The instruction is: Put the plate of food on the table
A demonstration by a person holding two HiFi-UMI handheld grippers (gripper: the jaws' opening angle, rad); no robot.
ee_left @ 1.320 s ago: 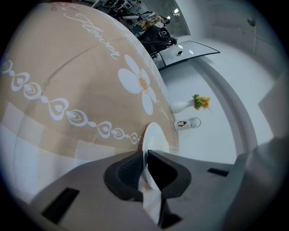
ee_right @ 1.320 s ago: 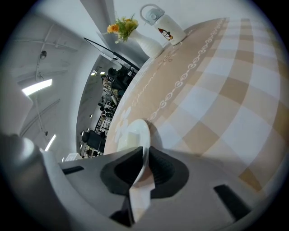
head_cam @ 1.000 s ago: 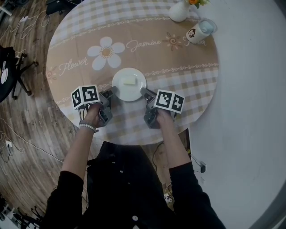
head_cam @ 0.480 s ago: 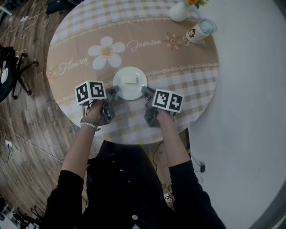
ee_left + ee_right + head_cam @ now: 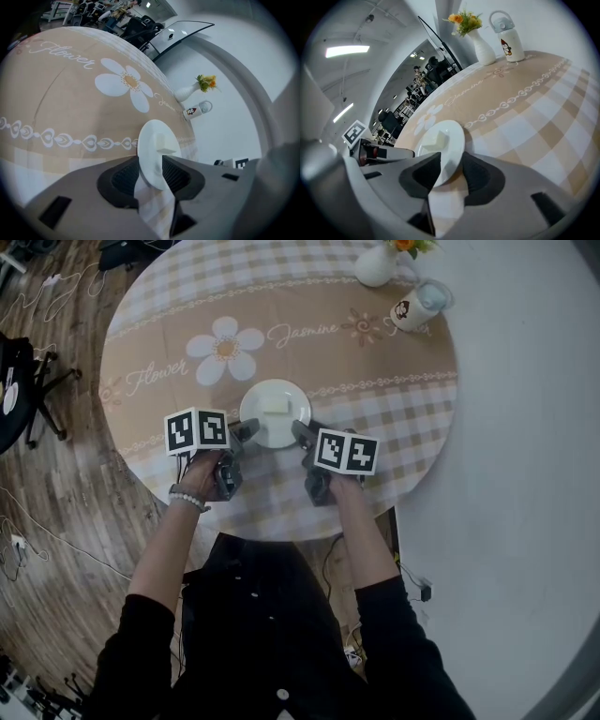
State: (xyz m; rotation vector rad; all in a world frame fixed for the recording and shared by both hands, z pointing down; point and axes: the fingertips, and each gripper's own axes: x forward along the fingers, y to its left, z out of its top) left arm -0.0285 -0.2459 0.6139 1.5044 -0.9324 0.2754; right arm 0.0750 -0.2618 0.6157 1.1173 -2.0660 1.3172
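Head view: what is carried on the plate [image 5: 277, 424]?

One pale, squarish block of food [image 5: 275, 406] is seen near its middle; nothing else is made out on it

And where is the plate found?

It is set flat on the round tabletop [image 5: 309, 352], on the beige and checked cloth, just below a printed white daisy [image 5: 223, 350]. The plate itself is white, round and plain

How are the tools placed?

The left hand-held gripper [image 5: 246, 432] is brought to the plate's left rim, the right hand-held gripper [image 5: 300, 432] to its right rim. In each gripper view the jaws are caught opening, with the rim between the pads and not clamped

Are other containers seen?

A white vase [image 5: 376, 265] and a lidded white mug [image 5: 419, 304] are stood at the far edge, well apart from the plate. What the mug holds cannot be told

What is added by the gripper views?

Orange and yellow flowers [image 5: 462, 19] in the vase are shown whole in the right gripper view, whereas they are cut off from above. The slack at the pads is shown only there; from above the jaws are too small to be judged
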